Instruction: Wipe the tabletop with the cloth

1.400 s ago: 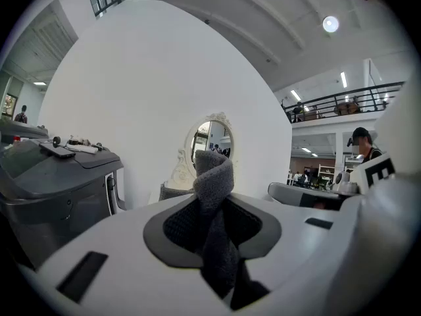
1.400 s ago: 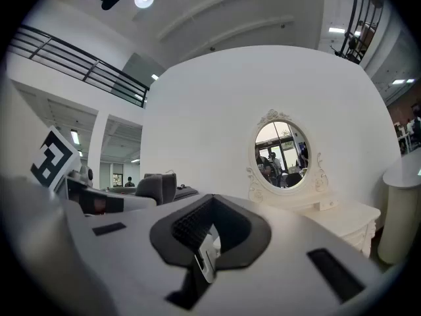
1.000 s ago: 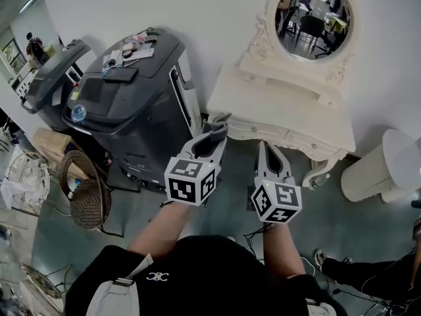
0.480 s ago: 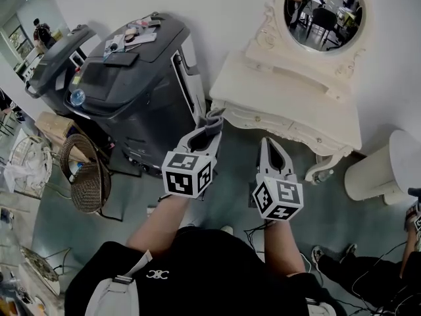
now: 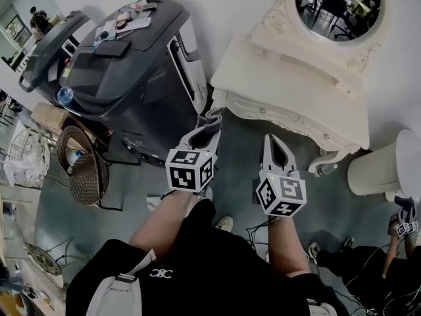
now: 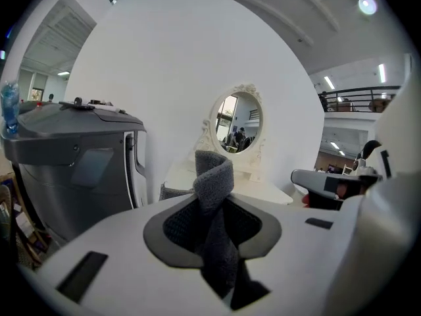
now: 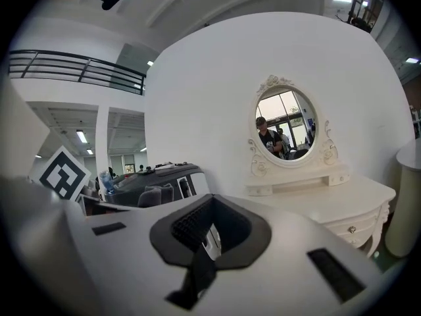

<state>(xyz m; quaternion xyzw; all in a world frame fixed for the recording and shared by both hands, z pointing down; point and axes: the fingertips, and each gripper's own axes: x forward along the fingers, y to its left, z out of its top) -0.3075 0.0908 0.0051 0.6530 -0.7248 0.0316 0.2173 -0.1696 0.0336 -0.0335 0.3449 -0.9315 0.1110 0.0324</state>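
A grey cloth (image 5: pixel 214 119) sticks up, folded, from the tips of my left gripper (image 5: pixel 212 122), which is shut on it. In the left gripper view the cloth (image 6: pixel 214 176) stands pinched between the closed jaws of that gripper (image 6: pixel 217 210). My right gripper (image 5: pixel 273 141) is shut with nothing in it, as the right gripper view of that gripper (image 7: pixel 205 237) also shows. Both are held in the air, short of the white dressing table's top (image 5: pixel 289 87), below its front edge. The oval mirror (image 5: pixel 339 5) stands at the table's back.
A large dark grey machine (image 5: pixel 125 78) stands just left of the table, with a water bottle (image 5: pixel 64 95) on it. A wicker basket (image 5: pixel 82 176) sits on the floor at left. A white round stool (image 5: pixel 388 170) is right of the table. Another person (image 5: pixel 402 224) is at lower right.
The dressing table and the grey machine now look larger and nearer. Both grippers keep the same pose side by side, the left still holding the cloth.
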